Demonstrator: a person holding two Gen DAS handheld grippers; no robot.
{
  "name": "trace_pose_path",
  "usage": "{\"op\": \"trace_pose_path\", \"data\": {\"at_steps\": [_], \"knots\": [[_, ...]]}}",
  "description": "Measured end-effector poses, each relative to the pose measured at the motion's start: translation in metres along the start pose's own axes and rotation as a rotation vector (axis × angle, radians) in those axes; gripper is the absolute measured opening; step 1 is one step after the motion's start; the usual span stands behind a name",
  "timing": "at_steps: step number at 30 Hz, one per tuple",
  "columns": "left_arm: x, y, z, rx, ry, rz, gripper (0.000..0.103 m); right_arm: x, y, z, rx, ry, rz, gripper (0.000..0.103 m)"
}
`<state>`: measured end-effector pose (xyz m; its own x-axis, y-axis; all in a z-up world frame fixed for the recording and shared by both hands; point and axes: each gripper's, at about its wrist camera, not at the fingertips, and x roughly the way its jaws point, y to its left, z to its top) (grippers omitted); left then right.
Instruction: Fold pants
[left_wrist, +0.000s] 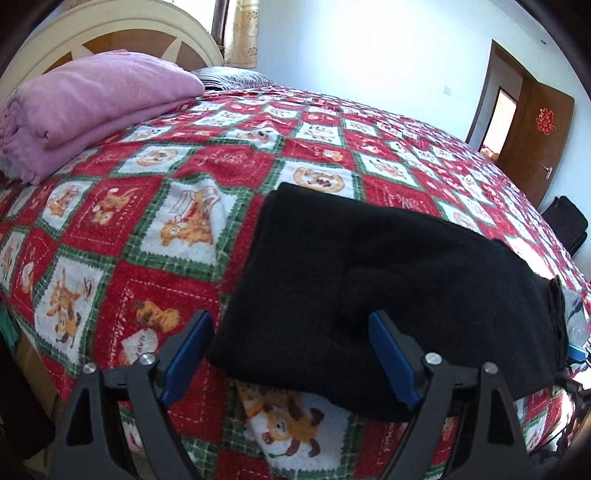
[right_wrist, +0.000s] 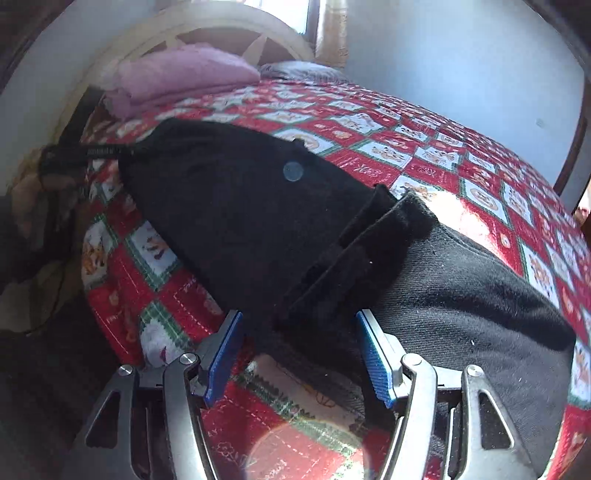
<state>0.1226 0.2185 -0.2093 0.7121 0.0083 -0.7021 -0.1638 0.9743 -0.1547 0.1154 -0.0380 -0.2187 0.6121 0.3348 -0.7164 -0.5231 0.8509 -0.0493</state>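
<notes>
Both tongs stand with their blue pads apart and neither grips anything. Low in the left wrist view, the left gripper (left_wrist: 291, 354) is spread wide over the near corner of the black knitted pants (left_wrist: 388, 266), its pads clear of the cloth. Low in the right wrist view, the right gripper (right_wrist: 299, 350) is about half open, with a rolled hem of the pants (right_wrist: 258, 221) running down between its pads; neither pad seems to press on it.

The pants lie as one partly folded dark bundle at the middle and right of the left view, on the red, green and white patchwork bedspread (left_wrist: 207, 162) with its bear prints. A greyer stretch of the fabric trails to the lower right of the right view.

The likely trouble, as I judge it: the cloth is thick and layered, so jaws that shut now might catch only the top layer and drag the fold askew. They might also pinch the bedspread along with it. Uneven pulls from the two tongs could twist the bundle.

By count: two grippers, one pair of pants, one bedspread, one folded pink blanket (left_wrist: 92, 107) at upper left, and one brown wooden door (left_wrist: 535, 147) at right.
</notes>
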Motion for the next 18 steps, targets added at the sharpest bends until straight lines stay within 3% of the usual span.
{"op": "trace_pose_path", "data": {"at_steps": [1, 5, 7, 16, 18], "knots": [[0.0, 0.0, 0.0, -0.002, 0.002, -0.001, 0.089, -0.002, -0.005, 0.002, 0.024, -0.011, -0.002, 0.042], [0.001, -0.002, -0.002, 0.005, 0.004, 0.002, 0.091, -0.001, -0.009, 0.002, 0.023, -0.008, -0.023, 0.031], [0.001, -0.002, -0.002, 0.0, 0.005, 0.001, 0.091, -0.005, -0.003, 0.001, 0.004, -0.021, -0.02, 0.016], [-0.003, 0.0, -0.001, 0.007, -0.022, 0.004, 0.091, -0.005, 0.006, -0.005, -0.058, -0.012, -0.032, 0.014], [0.0, -0.003, -0.002, 0.035, -0.002, -0.002, 0.091, -0.008, 0.006, -0.002, -0.055, -0.022, -0.045, 0.023]]}}
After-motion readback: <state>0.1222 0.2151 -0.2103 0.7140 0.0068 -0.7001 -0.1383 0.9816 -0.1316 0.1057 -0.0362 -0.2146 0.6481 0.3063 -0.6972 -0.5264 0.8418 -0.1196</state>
